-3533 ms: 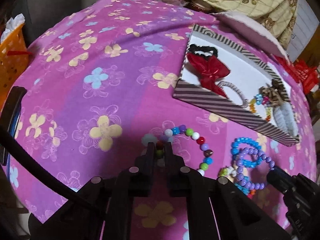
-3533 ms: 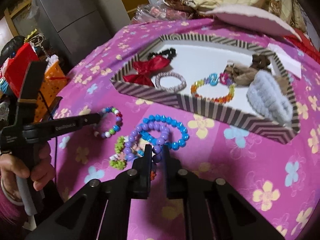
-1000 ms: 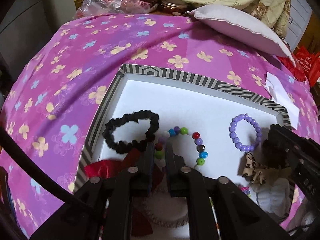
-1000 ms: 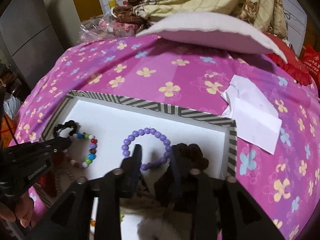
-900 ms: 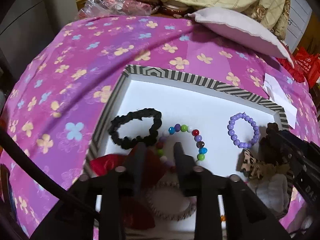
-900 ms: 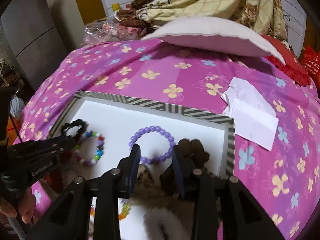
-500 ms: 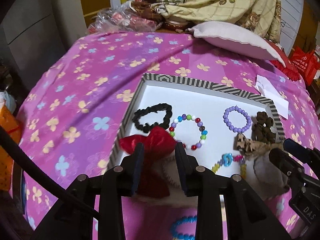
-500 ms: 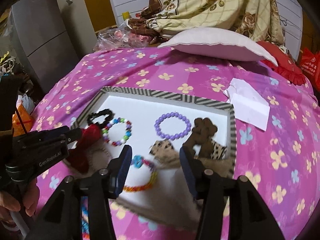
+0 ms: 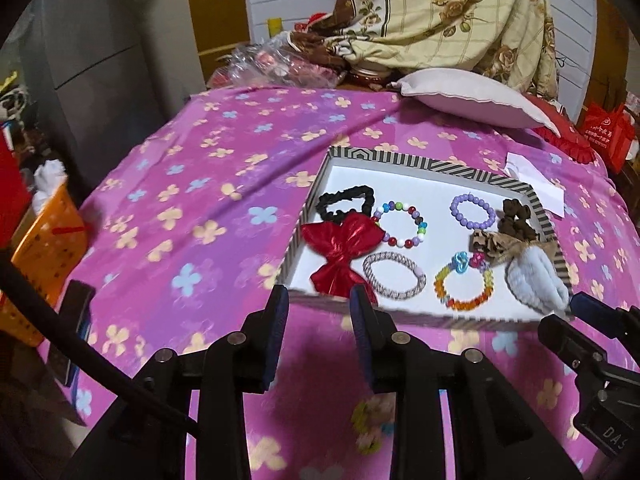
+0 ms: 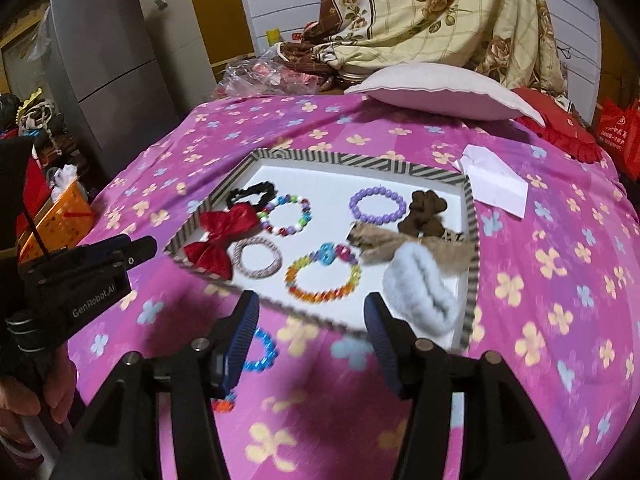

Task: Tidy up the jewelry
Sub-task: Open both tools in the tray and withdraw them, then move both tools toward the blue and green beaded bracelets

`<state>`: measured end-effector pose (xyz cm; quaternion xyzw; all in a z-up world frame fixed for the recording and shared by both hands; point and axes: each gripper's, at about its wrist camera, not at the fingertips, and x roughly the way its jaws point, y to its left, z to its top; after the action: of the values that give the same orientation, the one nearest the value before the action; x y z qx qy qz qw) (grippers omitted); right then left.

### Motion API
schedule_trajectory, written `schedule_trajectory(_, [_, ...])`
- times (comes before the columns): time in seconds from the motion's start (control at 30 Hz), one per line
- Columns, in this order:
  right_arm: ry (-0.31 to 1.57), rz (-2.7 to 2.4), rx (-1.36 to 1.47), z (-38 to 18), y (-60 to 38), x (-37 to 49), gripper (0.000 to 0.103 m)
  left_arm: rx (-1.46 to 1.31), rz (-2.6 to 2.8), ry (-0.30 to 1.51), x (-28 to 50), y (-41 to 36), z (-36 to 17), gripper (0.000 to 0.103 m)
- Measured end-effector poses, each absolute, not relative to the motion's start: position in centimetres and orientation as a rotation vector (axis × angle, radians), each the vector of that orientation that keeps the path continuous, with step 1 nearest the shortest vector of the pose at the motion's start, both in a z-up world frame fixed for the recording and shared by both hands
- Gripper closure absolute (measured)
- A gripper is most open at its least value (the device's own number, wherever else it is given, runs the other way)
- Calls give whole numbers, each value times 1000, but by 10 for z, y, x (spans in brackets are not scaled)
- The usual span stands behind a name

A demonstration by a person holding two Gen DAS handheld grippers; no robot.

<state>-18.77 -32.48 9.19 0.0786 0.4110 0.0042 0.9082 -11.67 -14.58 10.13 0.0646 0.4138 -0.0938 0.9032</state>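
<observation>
Bed under a pink cloth printed with yellow and blue flowers (image 9: 200, 184), pale pink pillow (image 9: 460, 96) at the far end, folded white paper (image 10: 496, 184) just beyond the tray's far right corner, orange plastic basket (image 9: 44, 248) off the left edge.

On the cloth, a shallow white tray with a black-and-white striped rim (image 9: 400, 158). Inside, along the far side from left to right: black ruffled scrunchie (image 9: 346, 200), bracelet of mixed coloured round beads (image 9: 400, 224), purple bead bracelet (image 9: 472, 212), dark brown scrunchie (image 9: 516, 222). Nearer: shiny red fabric bow (image 9: 340, 248) overlapping the black scrunchie and touching the mixed bead bracelet, grey-and-white braided hair tie (image 9: 394, 276), rainbow bracelet of translucent beads (image 9: 464, 280), leopard-print bow (image 9: 492, 246), fluffy pale blue scrunchie (image 9: 536, 280) at the near right corner.

Outside the tray, on the cloth near its front rim: bright blue bead bracelet (image 10: 260, 350), and a blurred green-and-yellow beaded piece (image 9: 368, 420).

Left gripper (image 9: 318, 308) above the cloth in front of the tray's near left corner, jaws parted after just opening, nothing between them. Right gripper (image 10: 310, 312) before the front rim, jaws wider apart, just been opening further, empty as well. In the right wrist view, a hand (image 10: 24, 396) around the left gripper's handle
</observation>
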Motion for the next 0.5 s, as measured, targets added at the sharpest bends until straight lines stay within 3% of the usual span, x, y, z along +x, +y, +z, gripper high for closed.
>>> schedule_trajectory(0.5, [846,46,133,93,-290,-238,40,116,-166,800,-178,-116,107,78])
